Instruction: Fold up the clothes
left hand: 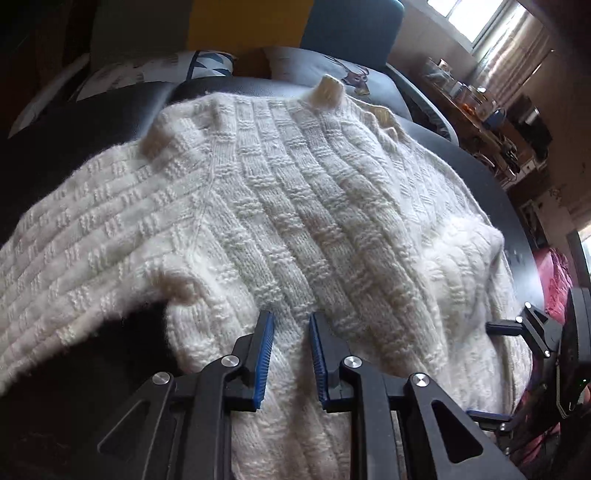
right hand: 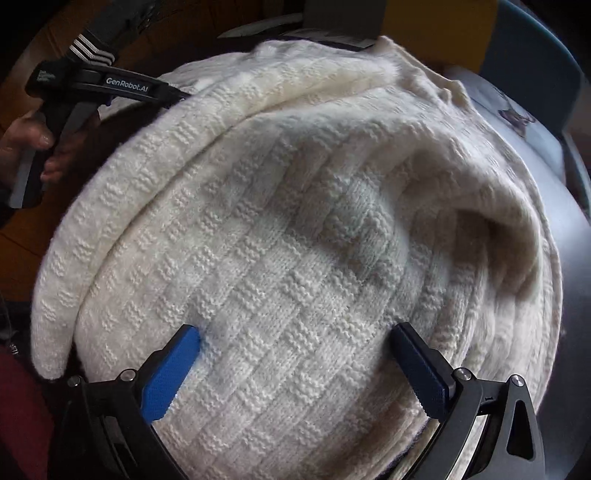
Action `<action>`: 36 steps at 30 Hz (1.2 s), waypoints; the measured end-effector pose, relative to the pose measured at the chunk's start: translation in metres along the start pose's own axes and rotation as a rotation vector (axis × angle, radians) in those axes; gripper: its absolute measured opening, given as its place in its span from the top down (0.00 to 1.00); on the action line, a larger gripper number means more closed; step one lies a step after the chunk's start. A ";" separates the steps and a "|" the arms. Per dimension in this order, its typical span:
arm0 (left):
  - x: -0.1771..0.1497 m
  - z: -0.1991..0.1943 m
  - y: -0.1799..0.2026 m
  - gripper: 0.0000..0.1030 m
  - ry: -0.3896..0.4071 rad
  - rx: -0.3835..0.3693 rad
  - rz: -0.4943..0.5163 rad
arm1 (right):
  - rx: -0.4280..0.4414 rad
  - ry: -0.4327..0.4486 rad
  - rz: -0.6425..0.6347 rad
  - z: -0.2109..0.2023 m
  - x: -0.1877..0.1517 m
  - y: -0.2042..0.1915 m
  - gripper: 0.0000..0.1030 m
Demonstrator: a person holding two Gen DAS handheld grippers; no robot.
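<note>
A thick white knit sweater (left hand: 295, 203) lies spread over a dark surface (left hand: 517, 229), with one sleeve folded across its body. My left gripper (left hand: 291, 317) sits at the sweater's near edge, its blue pads narrowly apart with a ridge of knit pinched between them. In the right wrist view the sweater (right hand: 295, 221) fills the frame in folded layers. My right gripper (right hand: 295, 332) is wide open, both fingers resting on the top layer with nothing gripped. It also shows at the right edge of the left wrist view, as a black frame (left hand: 535, 332).
Patterned cushions (left hand: 207, 64) and a blue chair back (left hand: 351, 29) stand behind the sweater. A cluttered shelf (left hand: 480, 107) and a window are at the far right. A red cloth (left hand: 557, 280) lies to the right. A hand (right hand: 26, 136) holds the left gripper's body (right hand: 122, 83).
</note>
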State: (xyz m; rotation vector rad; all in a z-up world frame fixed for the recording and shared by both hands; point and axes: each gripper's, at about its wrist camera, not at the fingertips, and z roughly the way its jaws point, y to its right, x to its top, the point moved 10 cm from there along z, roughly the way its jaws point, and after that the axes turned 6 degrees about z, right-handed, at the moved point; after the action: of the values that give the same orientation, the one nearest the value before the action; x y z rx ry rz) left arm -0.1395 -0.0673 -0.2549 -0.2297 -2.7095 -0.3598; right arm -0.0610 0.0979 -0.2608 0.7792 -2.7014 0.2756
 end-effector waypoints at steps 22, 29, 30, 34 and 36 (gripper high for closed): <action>0.161 -0.003 0.100 0.76 0.004 -0.427 0.029 | 0.253 0.357 0.390 -0.078 0.142 0.089 0.00; 0.222 0.087 0.126 0.73 -0.105 -0.479 0.052 | 0.202 0.287 0.486 0.019 0.126 0.139 0.00; 0.226 0.094 0.124 0.72 -0.114 -0.483 0.051 | 0.201 0.299 0.478 0.023 0.123 0.140 0.00; 0.234 0.128 0.128 0.70 -0.167 -0.491 0.102 | 0.237 0.382 0.455 0.019 0.120 0.139 0.00; 0.235 0.141 0.135 0.69 -0.194 -0.496 0.153 | 0.270 0.407 0.469 0.016 0.119 0.141 0.00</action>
State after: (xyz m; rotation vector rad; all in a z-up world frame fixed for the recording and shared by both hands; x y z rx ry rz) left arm -0.3753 0.1262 -0.2561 -0.6344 -2.7179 -1.0056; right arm -0.2373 0.1533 -0.2478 0.1111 -2.4389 0.8225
